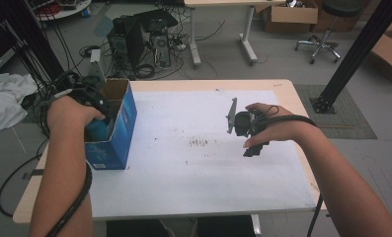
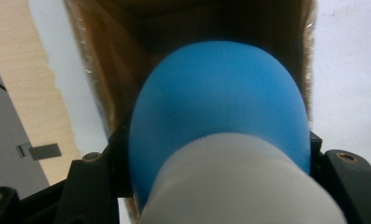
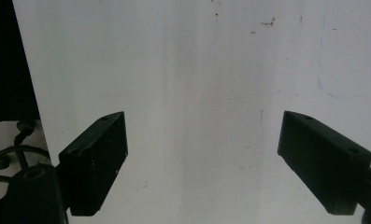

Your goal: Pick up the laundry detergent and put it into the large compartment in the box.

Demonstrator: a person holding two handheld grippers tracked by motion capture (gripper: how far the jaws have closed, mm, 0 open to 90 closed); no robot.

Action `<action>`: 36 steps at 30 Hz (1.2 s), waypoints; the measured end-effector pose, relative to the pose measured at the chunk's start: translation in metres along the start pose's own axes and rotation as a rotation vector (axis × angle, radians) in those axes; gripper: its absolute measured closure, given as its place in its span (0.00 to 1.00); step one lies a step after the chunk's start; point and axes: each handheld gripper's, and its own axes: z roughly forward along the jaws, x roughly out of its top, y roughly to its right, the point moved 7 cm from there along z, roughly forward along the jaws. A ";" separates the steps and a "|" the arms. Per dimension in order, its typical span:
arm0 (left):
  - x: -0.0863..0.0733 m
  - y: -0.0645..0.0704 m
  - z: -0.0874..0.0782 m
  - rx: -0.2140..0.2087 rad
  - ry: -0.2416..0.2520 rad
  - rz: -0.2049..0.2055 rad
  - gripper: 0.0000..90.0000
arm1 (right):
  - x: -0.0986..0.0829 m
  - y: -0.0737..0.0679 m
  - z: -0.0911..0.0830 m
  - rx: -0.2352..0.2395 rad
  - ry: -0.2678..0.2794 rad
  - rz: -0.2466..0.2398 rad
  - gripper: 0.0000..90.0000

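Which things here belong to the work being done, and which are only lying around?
Part of the work:
- left hand-held gripper, shut on the blue and white bottle
- open blue cardboard box, which the bottle enters

Only lying around:
- right hand-held gripper, open over the white table cover
- computer tower on the floor
- white cloth

grey floor [image 1: 223, 64], tangled cables [image 1: 144, 69], office chair [image 1: 327, 29], cardboard boxes [image 1: 290, 15].

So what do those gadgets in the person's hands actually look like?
Both are black. The right gripper has two blocky black jaws with small screw holes and a grey three-cornered plate on top. A black cable trails from the left gripper. The forearms are bare, without sleeves.
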 end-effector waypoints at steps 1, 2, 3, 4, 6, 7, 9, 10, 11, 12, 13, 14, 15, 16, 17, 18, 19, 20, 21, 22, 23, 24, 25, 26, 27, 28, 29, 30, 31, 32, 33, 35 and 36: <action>0.000 0.000 0.003 0.000 -0.003 0.000 0.44 | 0.000 0.000 0.000 0.000 -0.001 0.000 0.18; 0.000 0.000 0.005 -0.001 -0.003 0.001 0.44 | 0.000 0.000 0.001 0.000 -0.001 -0.001 0.18; 0.000 0.000 0.007 -0.001 -0.003 0.000 0.44 | 0.000 0.000 0.001 0.000 -0.001 -0.001 0.18; 0.000 0.001 0.010 -0.006 -0.006 -0.004 0.44 | 0.000 0.000 0.001 0.000 -0.001 -0.002 0.18; -0.001 0.001 0.014 -0.008 -0.013 0.000 0.44 | 0.000 0.000 0.002 0.001 0.000 -0.001 0.18; 0.000 0.001 0.016 -0.009 -0.007 0.002 0.44 | 0.000 0.001 0.002 0.002 0.000 -0.001 0.18; 0.000 0.001 0.020 -0.005 -0.016 0.004 0.44 | 0.001 0.001 0.002 0.001 -0.001 -0.001 0.18; 0.000 0.001 0.022 -0.003 -0.016 0.000 0.44 | 0.001 0.001 0.002 0.002 0.001 -0.003 0.18; 0.000 0.001 0.024 0.002 -0.018 0.002 0.44 | 0.001 0.000 0.003 0.003 0.001 -0.002 0.18; 0.000 0.001 0.026 0.005 -0.019 0.005 0.44 | 0.001 0.000 0.003 0.002 0.002 -0.002 0.18; 0.000 0.001 0.028 0.007 -0.019 0.007 0.44 | 0.001 0.001 0.003 0.001 0.002 -0.003 0.18; 0.000 0.001 0.029 0.006 -0.023 0.000 0.44 | 0.000 0.001 0.003 0.001 0.002 -0.001 0.18; 0.000 0.001 0.031 0.006 -0.022 0.000 0.44 | 0.000 0.001 0.003 0.000 0.001 0.000 0.18; 0.000 0.001 0.032 0.005 -0.021 -0.001 0.44 | -0.001 0.001 0.003 0.000 0.002 0.000 0.18; 0.001 0.000 0.032 0.004 -0.014 -0.002 0.44 | -0.001 0.001 0.003 0.000 0.001 0.002 0.18; 0.002 0.000 0.032 0.007 -0.010 0.006 0.44 | -0.001 0.001 0.004 0.000 0.001 0.003 0.18; 0.002 0.000 0.032 0.008 -0.010 0.008 0.44 | -0.002 0.002 0.004 -0.001 0.000 0.004 0.18; 0.002 0.000 0.032 0.009 -0.013 0.010 0.44 | -0.002 0.002 0.004 0.000 0.000 0.004 0.18; 0.002 0.000 0.032 0.010 -0.013 0.012 0.44 | -0.002 0.002 0.004 -0.001 0.000 0.005 0.18; 0.002 0.000 0.032 0.010 -0.011 0.011 0.44 | -0.002 0.002 0.004 -0.001 0.001 0.005 0.18; 0.002 0.000 0.032 0.010 -0.010 0.008 0.44 | -0.001 0.001 0.004 0.000 0.002 0.005 0.18; 0.002 0.000 0.033 0.010 -0.009 0.006 0.44 | -0.001 0.001 0.005 0.001 0.002 0.002 0.18; 0.002 0.000 0.032 0.011 -0.008 0.007 0.43 | -0.001 0.002 0.005 0.000 0.001 0.003 0.18; 0.002 0.000 0.032 0.011 -0.007 0.010 0.43 | -0.001 0.001 0.005 0.001 0.000 0.005 0.18; 0.002 0.000 0.033 0.010 -0.002 0.016 0.43 | 0.000 0.001 0.005 0.002 0.000 0.002 0.18; 0.001 0.000 0.033 0.005 -0.001 0.008 0.43 | 0.000 0.001 0.005 0.002 0.001 0.001 0.18; 0.001 -0.001 0.033 0.002 0.005 0.010 0.43 | 0.001 0.001 0.005 0.002 0.002 0.000 0.18; 0.001 -0.002 0.033 0.001 0.007 0.005 0.43 | 0.001 0.001 0.005 0.003 0.002 0.000 0.18; 0.000 -0.003 0.033 -0.001 0.009 0.001 0.43 | 0.001 0.001 0.005 0.003 0.002 -0.001 0.18; 0.000 -0.003 0.032 -0.003 0.015 0.001 0.43 | 0.001 0.001 0.005 0.003 0.001 -0.001 0.18; 0.000 -0.003 0.032 -0.003 0.019 0.002 0.42 | 0.001 0.001 0.005 0.003 0.000 0.000 0.18; 0.000 -0.004 0.032 0.002 0.011 0.007 0.41 | 0.000 0.001 0.005 0.002 0.000 0.000 0.18; 0.000 -0.003 0.032 0.004 0.015 0.010 0.41 | 0.000 0.001 0.005 0.003 0.000 0.000 0.18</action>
